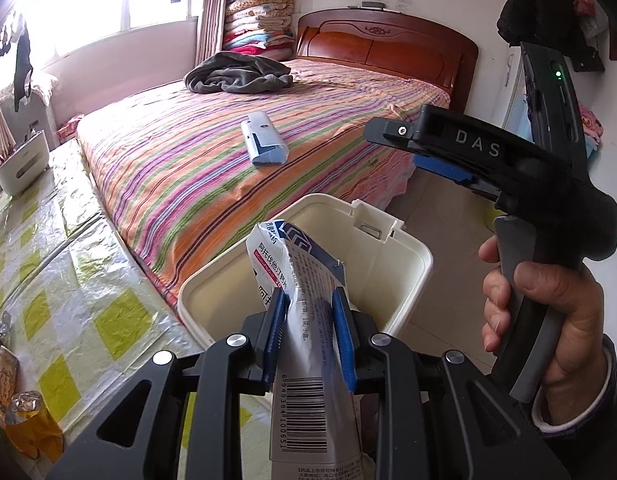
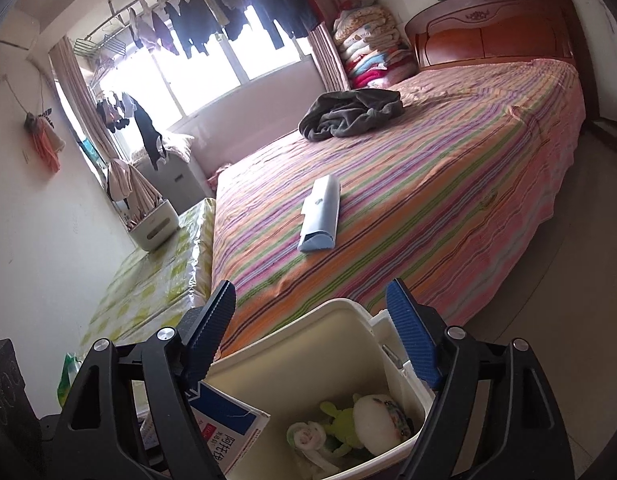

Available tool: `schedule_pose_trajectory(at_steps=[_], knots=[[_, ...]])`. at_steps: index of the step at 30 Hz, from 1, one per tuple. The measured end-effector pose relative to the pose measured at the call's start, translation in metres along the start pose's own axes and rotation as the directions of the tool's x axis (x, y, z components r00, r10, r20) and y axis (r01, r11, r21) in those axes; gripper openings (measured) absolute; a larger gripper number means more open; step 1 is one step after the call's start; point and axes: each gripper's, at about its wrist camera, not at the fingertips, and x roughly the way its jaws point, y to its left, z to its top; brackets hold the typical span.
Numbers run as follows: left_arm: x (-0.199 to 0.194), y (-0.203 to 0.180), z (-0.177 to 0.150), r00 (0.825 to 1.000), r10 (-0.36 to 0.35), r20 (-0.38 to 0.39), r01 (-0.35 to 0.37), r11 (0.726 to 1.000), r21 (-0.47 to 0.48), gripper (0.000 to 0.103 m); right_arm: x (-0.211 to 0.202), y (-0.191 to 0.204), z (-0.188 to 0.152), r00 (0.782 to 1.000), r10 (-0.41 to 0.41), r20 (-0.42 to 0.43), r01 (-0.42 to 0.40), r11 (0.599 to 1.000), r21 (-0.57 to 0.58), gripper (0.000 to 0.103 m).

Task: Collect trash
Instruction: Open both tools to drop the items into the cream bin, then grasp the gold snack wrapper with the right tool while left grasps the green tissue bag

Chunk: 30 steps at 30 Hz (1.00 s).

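Now the left hand-held gripper [image 1: 310, 334] pinches the box [image 1: 304, 320], long axis pointing ahead over the bin [image 1: 412, 280]; right hand-held gripper [image 2: 310, 334] gapes empty.

The bin [image 1: 412, 264] is cream-white inside and out. The crushed medicine box [image 1: 304, 280] is white with a blue corner, a red band, dark printed characters and a black barcode. The left gripper [image 1: 310, 322] has black arms and blue ribbed pads [image 1: 342, 332]; the right gripper [image 2: 312, 336] is likewise black with blue pads. The bedsheet [image 1: 188, 168] is striped in orange, pink, purple, green and pale blue. On it lies a pale blue and white carton [image 1: 264, 144] and a grey-green garment [image 1: 236, 72]. The headboard [image 1: 388, 44] is reddish-brown wood. The table cover [image 1: 68, 280] is glossy, checked in yellow-green and white. In the bin, the trash [image 2: 348, 424] is white and lime green.
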Motion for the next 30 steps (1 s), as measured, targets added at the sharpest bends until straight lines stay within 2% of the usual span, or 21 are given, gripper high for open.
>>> schedule_pose_trajectory(at_steps=[6, 8, 10, 11, 13, 15, 17, 20, 25, 30], knots=[[0.008, -0.003, 0.001, 1.000, 0.003, 0.002, -0.003, 1.000, -0.008, 0.028, 0.000, 0.001, 0.000, 1.000, 0.001, 0.003, -0.001, 1.000, -0.009, 0.077], [0.010, -0.002, 0.001, 1.000, 0.014, -0.010, -0.015, 1.000, -0.010, 0.038, -0.001, 0.002, 0.000, 1.000, 0.002, 0.007, -0.002, 1.000, -0.011, 0.077], [0.008, -0.002, 0.001, 0.998, 0.057, 0.001, -0.057, 0.998, -0.015, 0.069, 0.000, 0.004, 0.000, 1.000, 0.006, 0.006, -0.006, 1.000, -0.013, 0.077], [0.004, -0.002, 0.000, 0.996, 0.082, 0.029, -0.081, 0.996, -0.025, 0.072, 0.000, 0.005, 0.000, 1.000, 0.009, 0.008, -0.009, 1.000, -0.014, 0.077], [-0.003, 0.001, 0.000, 0.994, 0.089, 0.061, -0.087, 0.996, -0.034, 0.074, 0.000, 0.008, 0.000, 1.000, 0.014, 0.012, -0.014, 1.000, -0.018, 0.077], [-0.009, 0.004, 0.002, 0.993, 0.098, 0.059, -0.096, 0.995, -0.035, 0.074, -0.001, 0.011, 0.001, 1.000, 0.023, 0.017, -0.022, 1.000, -0.020, 0.077], [-0.019, 0.011, 0.004, 0.988, 0.141, 0.067, -0.137, 0.989, -0.058, 0.074, -0.001, 0.015, 0.000, 0.999, 0.037, 0.018, -0.037, 0.999, -0.020, 0.077], [-0.035, 0.022, 0.005, 0.982, 0.168, 0.081, -0.160, 0.983, -0.095, 0.074, 0.002, 0.027, -0.001, 0.998, 0.062, 0.011, -0.062, 0.997, -0.034, 0.077], [-0.061, 0.045, 0.001, 0.968, 0.236, 0.089, -0.222, 0.965, -0.140, 0.074, 0.011, 0.057, -0.007, 0.994, 0.112, -0.019, -0.113, 0.991, -0.078, 0.077], [-0.084, 0.069, -0.009, 0.948, 0.303, 0.091, -0.287, 0.945, -0.159, 0.074, 0.023, 0.100, -0.019, 0.980, 0.188, -0.069, -0.196, 0.972, -0.126, 0.077]])
